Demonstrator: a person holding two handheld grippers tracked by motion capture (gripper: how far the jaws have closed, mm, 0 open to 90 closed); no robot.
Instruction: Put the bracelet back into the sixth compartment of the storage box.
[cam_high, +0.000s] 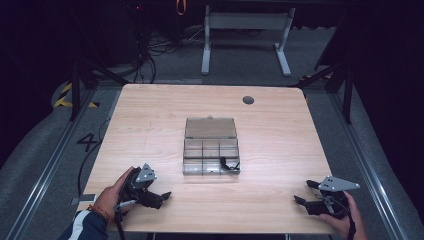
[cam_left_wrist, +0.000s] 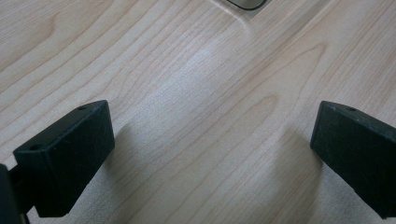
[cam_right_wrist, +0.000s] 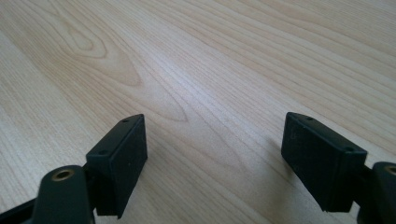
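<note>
A clear plastic compartment box (cam_high: 210, 155) lies in the middle of the wooden table (cam_high: 150, 130), its lid (cam_high: 210, 128) folded back flat behind it. A small black item (cam_high: 227, 163) sits in the box's front right compartment. My left gripper (cam_high: 161, 197) rests on the table at the front left, held by a hand, jaws wide apart and nothing between them (cam_left_wrist: 210, 154). My right gripper (cam_high: 304, 192) rests at the front right, open as well, with bare wood between its jaws (cam_right_wrist: 215, 158). A corner of the box (cam_left_wrist: 245, 4) peeks in at the top of the left gripper view.
A round grommet hole (cam_high: 248, 100) sits near the table's far edge. Beyond the table stand a white desk frame (cam_high: 245, 37) and loose cables (cam_high: 150, 50) on the grey floor. Metal rails (cam_high: 45, 165) run along both sides.
</note>
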